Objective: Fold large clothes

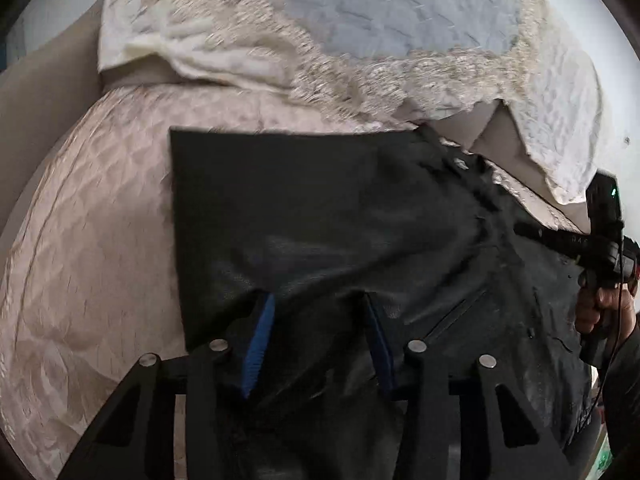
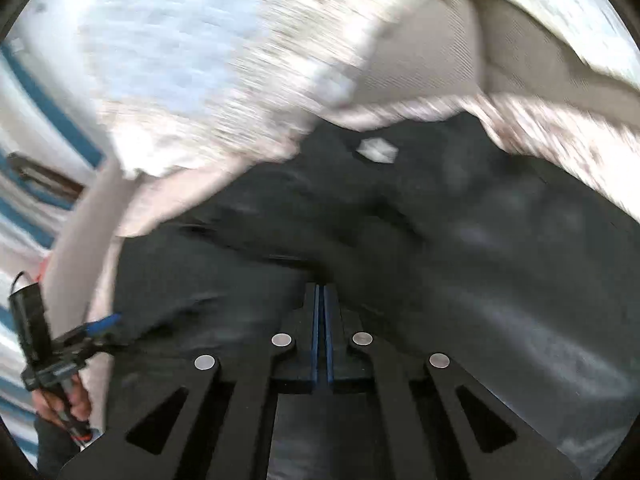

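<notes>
Black garment (image 1: 320,220) lies flat on bed (image 1: 88,240), ahead of both tools. Left tool (image 1: 318,336) spread above its near edge. Right tool (image 2: 320,320) pressed together, pinching nothing visible

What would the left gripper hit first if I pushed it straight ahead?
Most likely the black garment: the open left gripper points right at it, fingers apart over the dark fabric. Past its far edge lie the beige bedspread and lace-trimmed pillows. Depth is unclear.

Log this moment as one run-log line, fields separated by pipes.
left gripper: open over black garment | right gripper: shut, grip on garment unclear | garment on quilted bedspread | fold in progress
</notes>
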Motion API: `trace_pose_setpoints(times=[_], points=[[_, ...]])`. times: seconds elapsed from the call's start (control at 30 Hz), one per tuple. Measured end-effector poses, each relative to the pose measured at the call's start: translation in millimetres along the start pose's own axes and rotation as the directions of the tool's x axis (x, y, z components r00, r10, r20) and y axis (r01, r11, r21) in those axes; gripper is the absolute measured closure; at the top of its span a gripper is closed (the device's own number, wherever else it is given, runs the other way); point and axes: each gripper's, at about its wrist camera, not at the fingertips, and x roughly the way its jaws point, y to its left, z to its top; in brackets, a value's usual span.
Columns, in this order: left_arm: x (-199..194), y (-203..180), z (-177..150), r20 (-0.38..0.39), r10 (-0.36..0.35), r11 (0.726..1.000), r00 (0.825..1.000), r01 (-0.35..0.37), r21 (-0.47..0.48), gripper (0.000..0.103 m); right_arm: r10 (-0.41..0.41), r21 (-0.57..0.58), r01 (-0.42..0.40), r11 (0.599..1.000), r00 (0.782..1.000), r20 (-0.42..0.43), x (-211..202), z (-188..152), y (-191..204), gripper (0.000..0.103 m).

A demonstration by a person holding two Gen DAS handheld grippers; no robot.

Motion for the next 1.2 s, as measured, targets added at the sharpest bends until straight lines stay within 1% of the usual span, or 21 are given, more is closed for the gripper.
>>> trace_pose_setpoints(times=[0.03, 0.1, 0.13, 0.17, 0.23, 0.27, 0.33, 0.4, 0.43, 0.47, 0.53, 0.6, 0.7, 0.77, 0.8, 0.87, 0.9, 0.97, 1.0, 1.13, 1.2], points=[[-4.1, 4.0, -2.3, 0.006, -0.013, 1.000, 1.000, 0.013, -0.012, 0.057, -0.004, 0.026, 0.004, 1.000, 1.000, -0.020, 2.5, -3.9, -8.1, 0.098], [-12.1, 8.1, -6.0, 0.012, -0.029, 0.999, 0.999, 0.030, -0.013, 0.057, 0.030, 0.057, -0.029, 0.998, 1.000, -0.006, -2.6, -11.5, -12.7, 0.094], [-14.8, 8.4, -8.0, 0.009, -0.022, 1.000, 1.000, 0.022, -0.002, 0.057, 0.050, 0.055, -0.050, 0.997, 0.999, 0.008, -5.1, -13.4, -10.0, 0.079], [-15.4, 8.4, -9.4, 0.003, -0.008, 1.000, 1.000, 0.008, 0.010, 0.057, 0.093, 0.046, -0.094, 0.994, 0.995, 0.025, -7.5, -14.5, -3.0, 0.055], [-14.3, 8.0, -11.0, -0.005, 0.014, 1.000, 1.000, -0.014, 0.018, 0.057, 0.147, 0.031, -0.148, 0.988, 0.989, 0.033, -9.1, -12.8, 12.6, 0.029], [-14.8, 7.1, -10.4, -0.003, 0.020, 1.000, 1.000, -0.020, 0.015, 0.057, 0.169, 0.020, -0.170, 0.985, 0.985, 0.029, -5.6, -12.3, 21.7, 0.029], [-20.0, 5.6, -8.8, 0.026, 0.029, 1.000, 0.999, -0.029, 0.005, 0.057, 0.185, -0.001, -0.185, 0.983, 0.982, -0.024, 9.7, -8.0, 37.2, 0.029], [-26.9, 5.0, -5.7, 0.060, 0.030, 1.000, 0.998, -0.030, -0.009, 0.057, 0.130, 0.000, -0.130, 0.991, 0.987, -0.099, 33.4, -8.7, 43.4, 0.033], [-30.1, 5.5, -3.9, 0.074, 0.035, 0.999, 0.997, -0.034, -0.016, 0.057, 0.111, 0.001, -0.112, 0.994, 0.987, -0.116, 40.4, -10.1, 46.2, 0.056], [-32.7, 6.2, -2.1, 0.086, 0.044, 0.999, 0.995, -0.042, -0.021, 0.057, 0.095, -0.016, -0.097, 0.995, 0.990, -0.104, 39.7, -10.3, 50.8, 0.094], [-39.1, 7.1, 3.2, 0.112, 0.065, 0.998, 0.992, -0.063, -0.023, 0.057, 0.106, -0.032, -0.109, 0.994, 0.991, -0.085, 35.1, -6.5, 53.0, 0.096], [-45.5, 8.1, 8.8, 0.142, 0.061, 0.998, 0.988, -0.058, -0.027, 0.057, 0.104, -0.078, -0.107, 0.991, 0.994, -0.046, 23.0, -3.0, 55.7, 0.097], [-43.1, 8.7, 13.7, 0.155, 0.044, 0.999, 0.987, -0.039, -0.036, 0.057, 0.098, -0.053, -0.098, 0.994, 0.995, 0.001, 3.5, 7.0, 36.3, 0.097], [-24.4, 5.5, 12.4, 0.110, 0.038, 0.999, 0.993, -0.037, -0.013, 0.057, 0.044, -0.019, -0.044, 0.999, 0.999, 0.005, 3.2, 6.9, 15.8, 0.097], [-11.9, 4.6, 11.8, 0.077, 0.038, 0.999, 0.996, -0.038, -0.006, 0.057, 0.023, -0.001, -0.023, 1.000, 1.000, -0.017, 7.5, 5.3, 6.9, 0.096], [13.1, 5.1, 6.7, 0.007, 0.068, 0.998, 0.998, -0.068, 0.003, 0.056, 0.015, 0.022, -0.013, 1.000, 0.996, -0.084, 23.0, 0.0, -8.4, 0.095], [18.7, 5.3, 4.3, -0.002, 0.083, 0.997, 0.997, -0.083, 0.008, 0.055, 0.023, 0.023, -0.021, 1.000, 0.996, -0.082, 22.3, -2.1, -12.0, 0.095], [15.3, 8.5, 2.0, 0.014, 0.076, 0.997, 0.997, -0.075, -0.011, 0.055, 0.024, 0.012, -0.023, 1.000, 0.998, -0.063, 13.6, -3.1, -11.5, 0.086], [11.3, 10.2, 2.3, 0.021, 0.073, 0.997, 0.997, -0.073, -0.023, 0.055, 0.009, 0.008, -0.008, 1.000, 0.999, -0.053, 9.4, -2.6, -10.8, 0.084], [-17.9, 5.1, 6.5, 0.099, 0.095, 0.995, 0.991, -0.095, -0.008, 0.056, -0.063, -0.028, 0.063, 0.998, 0.998, 0.021, -18.3, -1.3, -9.1, 0.084], [-29.9, -1.5, 11.3, 0.141, 0.079, 0.997, 0.987, -0.080, -0.001, 0.056, -0.050, -0.032, 0.052, 0.998, 0.997, 0.064, -25.2, 2.3, -5.7, 0.084]])
